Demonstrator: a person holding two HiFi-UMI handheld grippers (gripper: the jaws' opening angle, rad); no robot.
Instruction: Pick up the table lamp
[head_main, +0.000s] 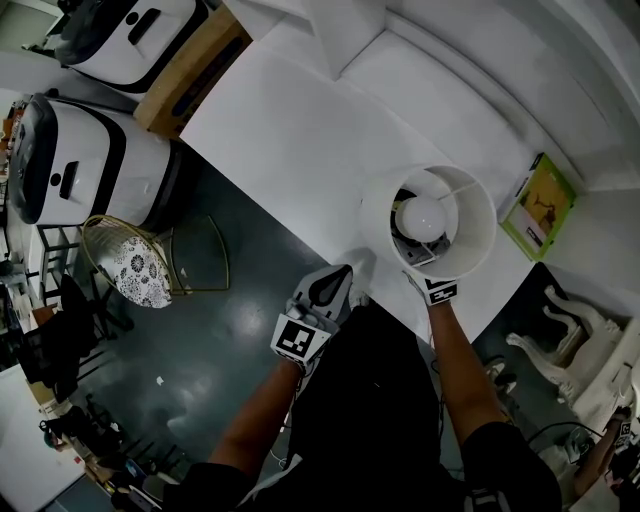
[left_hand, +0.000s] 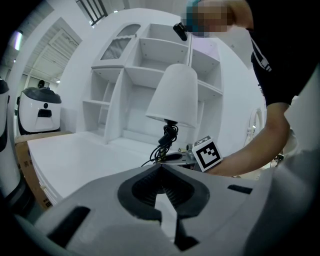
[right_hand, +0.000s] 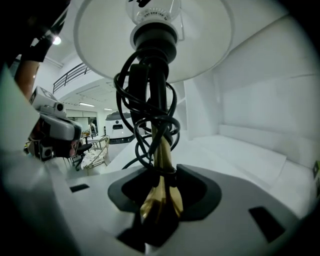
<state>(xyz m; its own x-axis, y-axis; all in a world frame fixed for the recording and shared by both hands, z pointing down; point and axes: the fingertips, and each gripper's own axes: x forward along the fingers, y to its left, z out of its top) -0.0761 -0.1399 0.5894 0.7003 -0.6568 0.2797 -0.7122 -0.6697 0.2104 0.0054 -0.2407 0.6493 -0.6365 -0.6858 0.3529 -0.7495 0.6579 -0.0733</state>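
- The table lamp with a white round shade (head_main: 470, 235) is right of centre in the head view, on the white bench (head_main: 300, 130) near its lower edge. Seen from above, its pale round bulb (head_main: 422, 216) shows inside the shade.
- The right tongs (right_hand: 161, 197) reach in under the shade from the lower side of the head view, where only their marker cube shows.
- In the right gripper view the jaws are clamped on the lamp's brass-coloured stem (right_hand: 162, 160), low on it. The stem rises straight up the middle of the frame to the black bulb socket.
- A black cord (right_hand: 145, 112) is looped in loose coils round the stem just above the jaws.
- The left tongs (left_hand: 162, 187) have their jaws pressed together with nothing between them.
- In the head view they lie to the lower left of the lamp, at the bench's edge and apart from the shade.
- In the left gripper view the lamp stands ahead of the left tongs, above centre of the frame. Its dark base is low against the bench, though I cannot tell whether it touches.
- A white shelving unit (left_hand: 135, 80) fills the background behind the lamp.
- A green booklet (head_main: 540, 205) lies on the bench to the right of the shade, well clear of both tongs.
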